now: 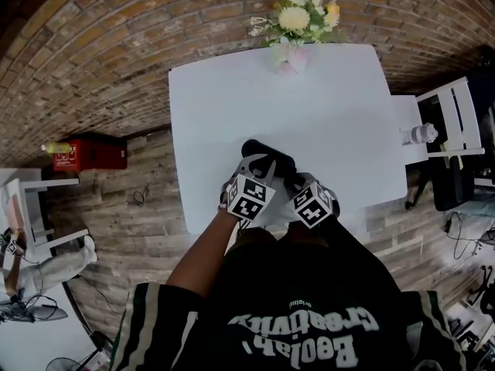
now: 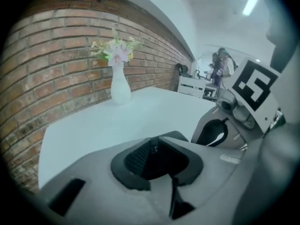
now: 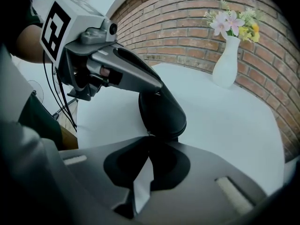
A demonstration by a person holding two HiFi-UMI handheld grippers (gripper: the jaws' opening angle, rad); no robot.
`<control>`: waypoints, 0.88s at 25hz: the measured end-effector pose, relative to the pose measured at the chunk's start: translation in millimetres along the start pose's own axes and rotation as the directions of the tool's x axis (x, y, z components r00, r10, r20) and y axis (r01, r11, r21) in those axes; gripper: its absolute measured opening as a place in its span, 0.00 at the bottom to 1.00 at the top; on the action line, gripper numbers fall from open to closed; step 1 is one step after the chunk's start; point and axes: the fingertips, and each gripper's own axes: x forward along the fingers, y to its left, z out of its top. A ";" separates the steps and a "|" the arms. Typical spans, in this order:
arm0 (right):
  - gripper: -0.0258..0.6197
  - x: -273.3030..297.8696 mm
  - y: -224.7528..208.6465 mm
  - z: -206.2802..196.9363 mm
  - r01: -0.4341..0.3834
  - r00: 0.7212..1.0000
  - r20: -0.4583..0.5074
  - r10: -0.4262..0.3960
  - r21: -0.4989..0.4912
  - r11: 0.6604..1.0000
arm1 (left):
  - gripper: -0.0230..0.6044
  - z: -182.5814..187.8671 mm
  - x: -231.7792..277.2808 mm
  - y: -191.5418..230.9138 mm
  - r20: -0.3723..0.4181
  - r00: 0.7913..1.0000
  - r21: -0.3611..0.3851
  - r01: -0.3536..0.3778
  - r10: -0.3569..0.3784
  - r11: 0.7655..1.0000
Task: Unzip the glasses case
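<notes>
A black glasses case (image 1: 267,154) is seen lying on a white worktop (image 1: 332,107), in its near half and about midway between the left and right edges. The case is zipped shut as far as can be made out, with its long side running from near left to far right in the head view.

The left tongs (image 1: 257,168) are brought down over the near left part of the case. In the left gripper view the gap between their ribbed pads (image 2: 137,157) is filled by the dark shell, so the tongs are taken to be clamped on the case. In the right gripper view, one grey arm of the left tongs is seen lying across the top of the case.

The right tongs (image 3: 149,146) are held just right of the left ones, at the near right end of the case. Their tips are pressed together right at the rim of that end, where a small light speck, perhaps the zip pull, is visible. Whether the pull is pinched between them cannot be told.

At the far edge of the worktop a white vase (image 1: 290,57) of pale flowers is set, well apart from the case. A brick wall (image 1: 100,45) is seen beyond the worktop.
</notes>
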 end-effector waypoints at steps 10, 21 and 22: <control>0.06 -1.6 -9.3 -1.3 0.064 0.998 -0.009 -0.063 0.032 0.997 | 0.13 2.5 4.5 -0.6 0.012 1.000 -0.010 0.014 -0.014 1.000; 0.06 -2.9 -17.9 -5.2 0.106 0.994 -0.016 -0.105 0.058 0.993 | 0.13 0.3 4.7 -2.9 0.009 1.000 0.021 0.023 -0.023 1.000; 0.06 -2.9 -19.1 -5.7 0.110 0.994 -0.017 -0.109 0.059 0.992 | 0.13 0.3 5.0 -3.0 0.009 1.000 0.026 0.025 -0.025 0.999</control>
